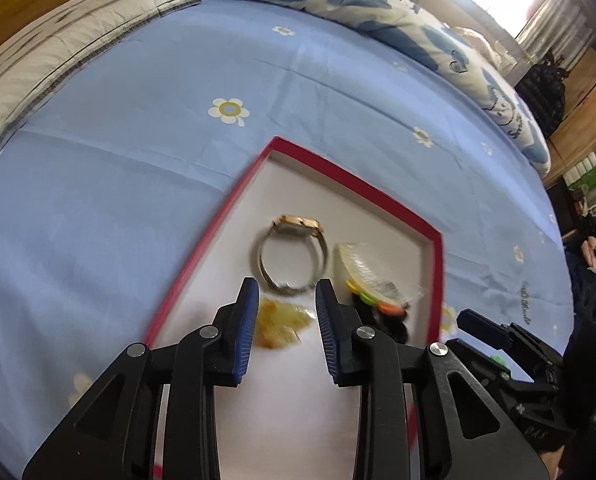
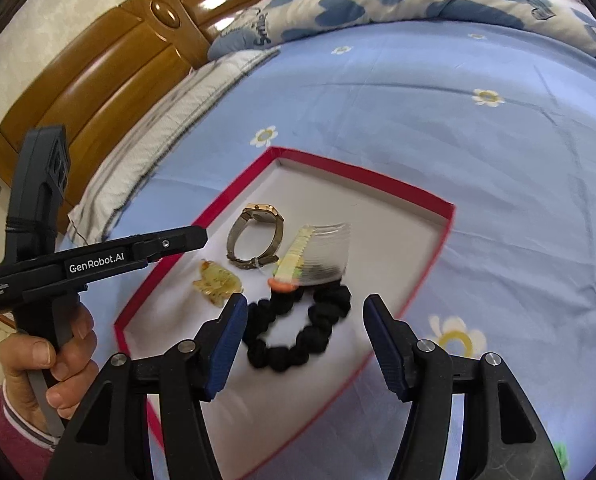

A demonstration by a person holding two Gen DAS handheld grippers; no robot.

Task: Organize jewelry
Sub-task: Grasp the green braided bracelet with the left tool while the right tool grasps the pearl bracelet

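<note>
- Left gripper (image 1: pixel 283 300): jaws parted a moderate way, holding nothing, hovering over the near part of the red-rimmed box (image 1: pixel 217 216). The amber hair claw (image 1: pixel 281 322) lies between and just under its tips.
- Wristwatch (image 1: pixel 291 254): gold case, metal band standing in a loop, just ahead of the left jaws. Risk: closing low could catch the band along with the claw, dragging both.
- Clear hair comb (image 2: pixel 318 256): right of the watch, leaning over a colourful clip whose shape I cannot make out; a nudge would likely tip it.
- Black scrunchie (image 2: pixel 298 332): between the right gripper's tips, slightly ahead.
- Right gripper (image 2: pixel 302 324): jaws wide apart, empty. Risk: the soft scrunchie may snag the comb when lifted, and the light box could slide on the blue bedsheet (image 2: pixel 438 128).
</note>
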